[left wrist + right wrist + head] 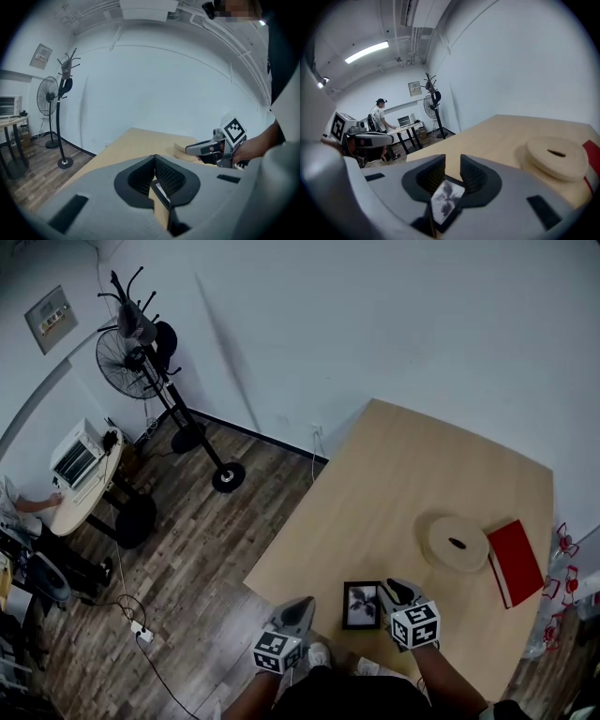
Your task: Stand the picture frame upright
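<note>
Step in hand: reach and grasp, frame not lifted yet. The picture frame (362, 605) lies flat, face up, on the bench (422, 465), near the bench edge at the bottom of the head view.

Your right tongs (392, 591) sit just beside the frame's right edge, toward its upper corner. In the right gripper view the right tongs (452, 161) show a narrow gap between the jaws, and the frame (446, 199) is seen below them, low centre of the frame. They look empty, not clamped on anything.

Your left tongs (298, 607) hang off the bench edge, to the left of the frame and apart from it. In the left gripper view the left tongs (154, 159) have their tips together with nothing between them.

The round wooden disc (455, 542) and red book (514, 562) sit at right, well clear of the frame.

Next move, as a judgement: bring 1 jaw of the right tongs under the frame's edge, close on it, and tip the frame up. The 2nd tongs may need to steady the other edge. Watch for the frame sliding off the near bench edge.
</note>
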A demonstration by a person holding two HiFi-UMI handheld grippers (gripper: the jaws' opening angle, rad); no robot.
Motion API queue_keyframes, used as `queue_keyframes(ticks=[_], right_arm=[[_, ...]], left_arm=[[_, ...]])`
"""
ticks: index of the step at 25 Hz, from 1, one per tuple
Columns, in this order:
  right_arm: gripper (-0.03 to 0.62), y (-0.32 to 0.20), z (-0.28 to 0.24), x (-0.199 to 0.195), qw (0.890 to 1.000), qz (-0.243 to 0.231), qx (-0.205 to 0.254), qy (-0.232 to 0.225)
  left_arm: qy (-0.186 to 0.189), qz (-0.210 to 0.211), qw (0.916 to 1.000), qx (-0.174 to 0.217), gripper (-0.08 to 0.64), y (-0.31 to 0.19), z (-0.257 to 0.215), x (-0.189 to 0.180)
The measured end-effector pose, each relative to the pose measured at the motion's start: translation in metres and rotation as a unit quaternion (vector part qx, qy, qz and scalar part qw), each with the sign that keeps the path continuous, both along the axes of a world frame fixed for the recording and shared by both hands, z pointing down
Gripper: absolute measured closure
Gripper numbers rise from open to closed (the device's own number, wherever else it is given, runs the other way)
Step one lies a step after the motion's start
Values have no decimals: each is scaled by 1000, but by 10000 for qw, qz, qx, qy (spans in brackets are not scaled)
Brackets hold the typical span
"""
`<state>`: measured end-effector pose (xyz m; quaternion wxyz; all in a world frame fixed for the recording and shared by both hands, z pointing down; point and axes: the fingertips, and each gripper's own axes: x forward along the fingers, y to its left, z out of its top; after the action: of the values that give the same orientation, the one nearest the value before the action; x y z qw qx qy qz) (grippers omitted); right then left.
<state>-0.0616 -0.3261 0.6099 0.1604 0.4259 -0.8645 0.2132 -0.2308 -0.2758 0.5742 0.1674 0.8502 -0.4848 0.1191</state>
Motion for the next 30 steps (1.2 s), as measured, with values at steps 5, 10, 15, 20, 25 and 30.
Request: queue_keyframes(ticks=[5, 10, 15, 20, 25, 30], right_arm=[[466, 2, 41, 1, 9970, 148, -732, -194], [448, 3, 76, 4, 9910, 394, -1274, -81], [442, 11, 112, 7, 9797, 585, -1914, 118], [441, 16, 130, 9, 9719, 694, -2237, 240], [440, 18, 142, 8, 9655, 778, -2459, 359], [440, 21, 155, 9, 9587, 834, -2667, 536]], left_arm=[[78, -6, 10000, -31, 565, 0, 4, -6], [58, -77, 9999, -38, 565, 0, 4, -17], [66, -98, 9999, -77, 565, 5, 8, -21], [66, -123, 9999, -78, 565, 8, 9, -22], [75, -219, 9997, -125, 565, 11, 12, -30], [58, -246, 9996, -88, 565, 12, 9, -34]])
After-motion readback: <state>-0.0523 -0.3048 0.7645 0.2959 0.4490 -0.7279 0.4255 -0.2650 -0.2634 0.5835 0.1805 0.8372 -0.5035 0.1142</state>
